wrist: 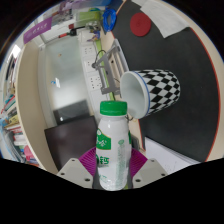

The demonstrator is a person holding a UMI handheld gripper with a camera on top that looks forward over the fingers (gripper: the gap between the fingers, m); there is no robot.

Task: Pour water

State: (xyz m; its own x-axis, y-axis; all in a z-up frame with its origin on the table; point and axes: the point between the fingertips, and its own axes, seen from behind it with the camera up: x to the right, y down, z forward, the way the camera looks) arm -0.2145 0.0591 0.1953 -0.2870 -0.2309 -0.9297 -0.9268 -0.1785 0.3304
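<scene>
A clear plastic bottle [111, 145] with a green cap and a green-and-white label stands upright between my gripper's [111, 170] fingers. Both magenta pads [86, 163] press against its sides, so the gripper is shut on it. Just beyond the bottle's cap, a black-and-white checkered cup [153, 91] lies tilted with its open mouth facing the bottle. A metal clamp-like holder [107, 68] rises behind the cup's rim. The bottle's base is hidden below the fingers.
A white tabletop [60, 80] spreads to the left, with a dark panel [70, 132] nearer me. Colourful items [15, 125] line the left edge. A green object [90, 17] and a white disc with a red spot [140, 24] sit at the far side.
</scene>
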